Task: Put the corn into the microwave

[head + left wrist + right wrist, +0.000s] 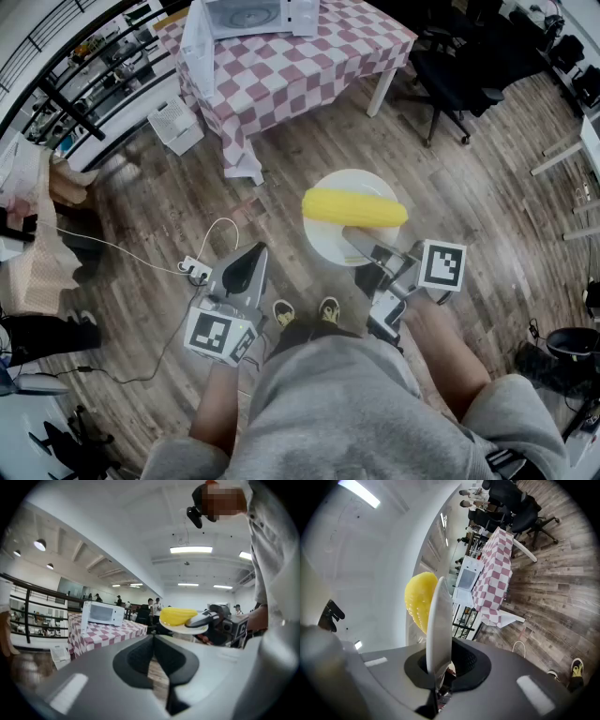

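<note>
- The right tongs (361, 251) clamped the plate (323, 246) by its rim, with the corn (354, 207) lying loose on top.
- The left tongs (246, 267) were together, empty.
- It seemed best to keep the plate level toward the microwave (246, 14).

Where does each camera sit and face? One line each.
Head view: on the head, looking down at floor, left gripper, right gripper, plate, corn, own legs.
Left gripper view: behind its shut, empty jaws, toward microwave; own torso right.
Right gripper view: behind jaws shut on plate rim; own shoe at lower right.
Shared: all show corn, microwave.
</note>
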`<state>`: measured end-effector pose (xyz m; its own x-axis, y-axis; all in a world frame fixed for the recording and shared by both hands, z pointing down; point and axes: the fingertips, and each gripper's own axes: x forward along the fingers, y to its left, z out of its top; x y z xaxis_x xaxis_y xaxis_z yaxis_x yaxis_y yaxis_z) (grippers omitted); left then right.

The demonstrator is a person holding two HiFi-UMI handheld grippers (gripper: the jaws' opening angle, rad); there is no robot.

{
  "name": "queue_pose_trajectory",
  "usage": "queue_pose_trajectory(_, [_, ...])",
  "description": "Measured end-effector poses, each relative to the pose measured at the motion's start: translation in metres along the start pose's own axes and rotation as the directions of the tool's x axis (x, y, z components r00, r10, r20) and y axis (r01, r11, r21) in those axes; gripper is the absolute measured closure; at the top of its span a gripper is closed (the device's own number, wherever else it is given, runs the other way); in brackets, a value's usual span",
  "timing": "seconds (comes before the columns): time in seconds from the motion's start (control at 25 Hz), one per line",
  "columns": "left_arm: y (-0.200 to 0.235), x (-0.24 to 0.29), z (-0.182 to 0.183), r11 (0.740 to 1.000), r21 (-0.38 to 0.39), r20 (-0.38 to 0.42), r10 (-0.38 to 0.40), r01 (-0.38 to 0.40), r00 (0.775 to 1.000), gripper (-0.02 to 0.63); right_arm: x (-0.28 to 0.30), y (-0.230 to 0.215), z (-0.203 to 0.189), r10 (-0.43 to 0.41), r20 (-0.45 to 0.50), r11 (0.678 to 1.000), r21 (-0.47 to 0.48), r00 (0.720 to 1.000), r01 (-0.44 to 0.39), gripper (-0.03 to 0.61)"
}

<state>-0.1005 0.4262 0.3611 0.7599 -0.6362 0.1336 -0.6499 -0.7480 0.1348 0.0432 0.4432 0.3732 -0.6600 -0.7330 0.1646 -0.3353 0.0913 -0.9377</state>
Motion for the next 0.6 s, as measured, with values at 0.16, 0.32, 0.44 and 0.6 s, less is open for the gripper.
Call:
queue_pose_trajectory(0.16, [0.006, -0.007, 0.005, 1.0, -0.006, 0.006, 0.001, -0.001, 1.0, 0.603, 0.012, 0.003, -0.002, 0.003, 0.012, 1.0, -0.004, 1.0, -0.003, 0.572])
queue_pose_trajectory(0.32, [0.02, -0.011, 0.003, 1.0, -0.009, -0.004, 0.026, -0.026, 1.0, 0.603, 0.024, 0.008, -0.004, 0.027, 0.031, 1.0, 0.002, 0.999, -0.027, 0.572])
queue_pose_trajectory(0.44, [0.028, -0.013, -0.001, 1.0, -0.03, -0.016, -0.001, 0.001, 1.0, 0.603, 0.031, 0.011, -0.011, 0.039, 0.038, 0.999, 0.015, 0.999, -0.04, 0.572])
queue_pose_trajectory(0.6, [0.041, -0.011, 0.009, 1.0, -0.023, -0.003, -0.006, 0.006, 1.0, 0.603, 0.043, 0.02, -0.008, 0.042, 0.026, 0.999, -0.014, 0.999, -0.042, 0.574])
